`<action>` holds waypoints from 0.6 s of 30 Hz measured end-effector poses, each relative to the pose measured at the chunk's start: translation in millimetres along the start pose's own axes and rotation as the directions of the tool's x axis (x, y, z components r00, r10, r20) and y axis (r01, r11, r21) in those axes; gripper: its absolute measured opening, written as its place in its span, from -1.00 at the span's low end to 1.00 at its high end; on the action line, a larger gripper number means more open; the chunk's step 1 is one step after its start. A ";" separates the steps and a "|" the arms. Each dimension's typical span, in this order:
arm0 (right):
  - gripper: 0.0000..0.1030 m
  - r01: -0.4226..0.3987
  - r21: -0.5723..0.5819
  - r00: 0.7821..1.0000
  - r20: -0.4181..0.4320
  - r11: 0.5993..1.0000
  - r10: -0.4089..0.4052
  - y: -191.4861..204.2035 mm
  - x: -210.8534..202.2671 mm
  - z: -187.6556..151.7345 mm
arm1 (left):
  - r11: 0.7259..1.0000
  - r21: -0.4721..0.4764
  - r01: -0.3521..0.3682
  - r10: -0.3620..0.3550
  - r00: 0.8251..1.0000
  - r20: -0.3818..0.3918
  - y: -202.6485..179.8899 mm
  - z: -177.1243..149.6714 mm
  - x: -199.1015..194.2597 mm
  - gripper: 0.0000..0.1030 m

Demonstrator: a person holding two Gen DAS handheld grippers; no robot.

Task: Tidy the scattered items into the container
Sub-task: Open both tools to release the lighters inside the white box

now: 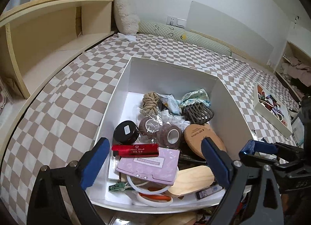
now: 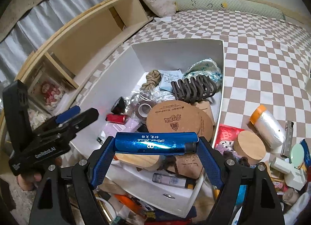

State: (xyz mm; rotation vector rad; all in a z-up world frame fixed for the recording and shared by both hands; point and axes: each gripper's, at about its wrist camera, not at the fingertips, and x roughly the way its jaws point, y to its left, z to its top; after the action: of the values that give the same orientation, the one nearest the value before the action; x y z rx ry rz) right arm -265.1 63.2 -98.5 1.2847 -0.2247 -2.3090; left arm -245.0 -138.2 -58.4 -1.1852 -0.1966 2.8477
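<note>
A white box (image 1: 124,77) on the checked bed holds several items: a red lighter (image 1: 136,150), a lilac card (image 1: 149,166), tape rolls, a black jar (image 1: 125,132), a dark hair claw (image 1: 197,113), wooden pieces. My left gripper (image 1: 155,162) is open and empty above the box's near end. My right gripper (image 2: 156,145) is shut on a blue lighter (image 2: 155,143), held crosswise between the fingertips above the box's (image 2: 175,47) near right side. The right gripper also shows in the left wrist view (image 1: 258,148), the left gripper in the right wrist view (image 2: 75,117).
Scattered items lie right of the box: a plastic film roll (image 2: 269,127), a wooden lid (image 2: 249,144), a red packet (image 2: 227,133). A second white box (image 1: 272,108) sits far right. A wooden shelf (image 1: 48,36) runs along the left. Pillows lie at the bed's head.
</note>
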 end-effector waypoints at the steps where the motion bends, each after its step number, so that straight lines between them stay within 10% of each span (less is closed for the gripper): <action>1: 0.63 0.008 -0.010 1.000 -0.007 1.000 -0.008 0.5 1.3 0.2 | 1.000 0.002 0.000 0.000 1.000 -0.001 0.0 -0.2 -0.1 0.86; 18: 0.91 0.049 -0.046 0.998 0.031 0.998 -0.048 12.4 -21.0 -2.7 | 1.000 0.008 0.005 -0.005 1.000 0.003 -4.1 -7.4 -13.2 0.86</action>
State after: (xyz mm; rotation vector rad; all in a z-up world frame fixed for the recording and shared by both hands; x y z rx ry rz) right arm -249.4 62.8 -79.6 1.2457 -0.1499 -2.3614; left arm -230.4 -134.7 -53.8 -1.1775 -0.1878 2.8430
